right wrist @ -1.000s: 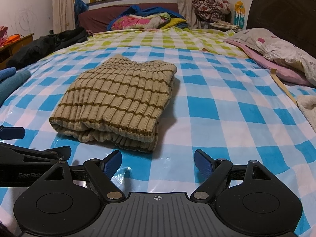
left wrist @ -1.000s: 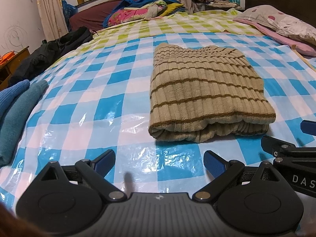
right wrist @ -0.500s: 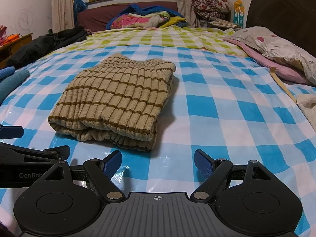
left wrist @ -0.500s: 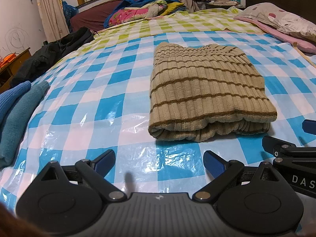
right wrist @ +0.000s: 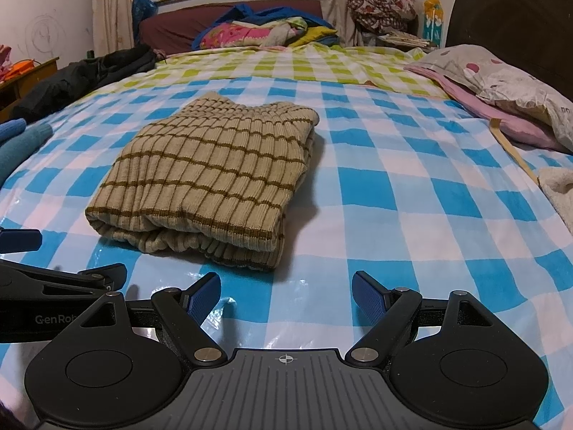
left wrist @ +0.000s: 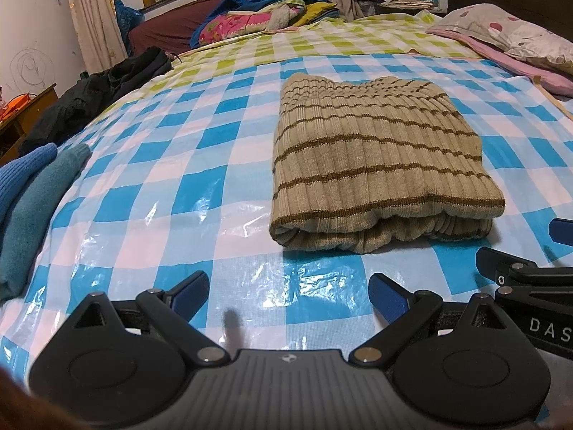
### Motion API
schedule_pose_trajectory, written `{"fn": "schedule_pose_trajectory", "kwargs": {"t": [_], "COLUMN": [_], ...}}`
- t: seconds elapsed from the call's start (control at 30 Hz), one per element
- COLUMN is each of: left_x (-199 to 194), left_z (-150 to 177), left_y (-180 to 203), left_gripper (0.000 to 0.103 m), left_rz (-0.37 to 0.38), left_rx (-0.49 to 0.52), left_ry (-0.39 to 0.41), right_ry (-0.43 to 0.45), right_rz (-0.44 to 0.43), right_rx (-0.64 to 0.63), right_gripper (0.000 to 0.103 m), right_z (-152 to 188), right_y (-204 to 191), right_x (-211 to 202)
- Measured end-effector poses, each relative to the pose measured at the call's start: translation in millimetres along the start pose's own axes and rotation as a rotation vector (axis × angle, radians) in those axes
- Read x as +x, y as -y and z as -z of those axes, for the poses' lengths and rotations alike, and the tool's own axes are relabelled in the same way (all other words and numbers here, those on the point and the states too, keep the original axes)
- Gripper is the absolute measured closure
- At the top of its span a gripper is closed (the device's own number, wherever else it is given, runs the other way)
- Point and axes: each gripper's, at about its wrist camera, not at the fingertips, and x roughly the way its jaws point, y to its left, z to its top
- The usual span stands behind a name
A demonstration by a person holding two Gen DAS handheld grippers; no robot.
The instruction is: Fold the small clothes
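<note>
The beige ribbed knit sweater with thin brown stripes (left wrist: 379, 165) lies folded into a compact rectangle on the bed, on the blue and white checked plastic sheet (left wrist: 150, 215), so I judge the folding of this piece is finished. The left hand-held gripper (left wrist: 288, 292) and the right hand-held gripper (right wrist: 286, 295) both hover just in front of the near fold, with jaws spread wide and nothing between them; neither touches the sweater.

The next move probably calls for moving this bundle aside or reaching for a new garment. To lift it, the fingers must go under the whole thick fold, otherwise the layers can open again.

At the left edge lie blue and teal knit garments (left wrist: 32, 193), perhaps folded already, and further back a dark black jacket (left wrist: 104, 96). On the right are a pink pillow with a flowered cover (right wrist: 501, 100) and a white fluffy cloth (right wrist: 560, 193). Nothing stands between the grippers and the sweater.
</note>
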Motion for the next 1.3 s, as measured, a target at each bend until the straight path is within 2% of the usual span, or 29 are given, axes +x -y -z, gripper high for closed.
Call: {"fn": "schedule_pose_trajectory", "kwargs": {"t": [1.3], "left_x": [8.4], "left_z": [6.1], "left_y": [1.8], "left_gripper": [0.002], "left_rz": [-0.007], "left_rx": [-0.005], "left_ry": [-0.018], "right_ry": [-0.031], "right_rz": [0.004], "right_rx": [-0.009], "right_gripper": [0.021], "right_z": [5.1], "right_y": [-5.4], "right_x": [6.2]}}
